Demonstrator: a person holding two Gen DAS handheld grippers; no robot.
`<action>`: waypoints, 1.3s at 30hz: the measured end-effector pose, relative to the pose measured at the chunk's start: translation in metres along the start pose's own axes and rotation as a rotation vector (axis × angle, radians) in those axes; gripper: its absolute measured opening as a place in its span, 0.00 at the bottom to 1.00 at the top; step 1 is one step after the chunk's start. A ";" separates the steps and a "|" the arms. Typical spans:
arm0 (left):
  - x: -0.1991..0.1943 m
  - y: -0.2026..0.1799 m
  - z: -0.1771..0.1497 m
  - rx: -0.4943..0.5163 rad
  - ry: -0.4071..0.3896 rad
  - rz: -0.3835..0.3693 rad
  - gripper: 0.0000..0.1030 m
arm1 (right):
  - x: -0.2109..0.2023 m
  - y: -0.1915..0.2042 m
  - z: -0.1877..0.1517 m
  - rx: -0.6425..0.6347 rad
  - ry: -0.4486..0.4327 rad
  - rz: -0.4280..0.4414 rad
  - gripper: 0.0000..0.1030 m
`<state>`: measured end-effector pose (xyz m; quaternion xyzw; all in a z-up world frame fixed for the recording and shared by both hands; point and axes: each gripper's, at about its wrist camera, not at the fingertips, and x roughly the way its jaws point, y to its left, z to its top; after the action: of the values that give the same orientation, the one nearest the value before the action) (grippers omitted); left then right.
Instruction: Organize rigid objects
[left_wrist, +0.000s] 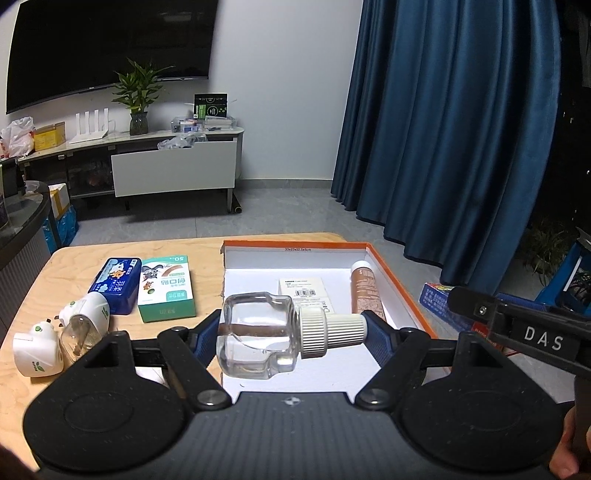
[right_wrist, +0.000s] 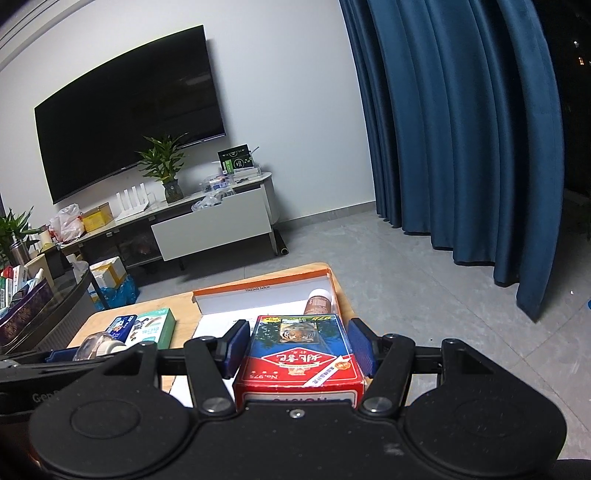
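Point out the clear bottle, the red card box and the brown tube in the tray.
clear bottle (left_wrist: 258, 336), left wrist view, on its glass body.
red card box (right_wrist: 299, 360), right wrist view, on its top face.
brown tube (left_wrist: 365, 291), left wrist view, on its barrel, lying along the right wall of the tray (left_wrist: 402, 291).

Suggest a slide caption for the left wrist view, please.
Left gripper holds a clear bottle sideways over the orange-rimmed box.

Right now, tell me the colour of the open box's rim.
Orange rim, white inside; clearest in the left wrist view.
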<state>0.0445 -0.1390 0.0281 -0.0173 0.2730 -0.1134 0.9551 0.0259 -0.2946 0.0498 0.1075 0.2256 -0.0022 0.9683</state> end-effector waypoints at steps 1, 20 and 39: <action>0.000 0.000 0.000 -0.001 0.001 0.001 0.77 | -0.001 0.001 0.000 -0.001 -0.001 0.001 0.69; -0.003 0.000 0.000 -0.016 -0.005 0.001 0.77 | -0.005 0.010 0.002 -0.019 -0.002 0.006 0.69; -0.004 0.001 0.000 -0.019 -0.005 0.000 0.77 | -0.006 0.011 0.001 -0.019 -0.001 0.008 0.69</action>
<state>0.0412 -0.1375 0.0300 -0.0267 0.2719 -0.1109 0.9555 0.0218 -0.2845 0.0558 0.0990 0.2247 0.0036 0.9694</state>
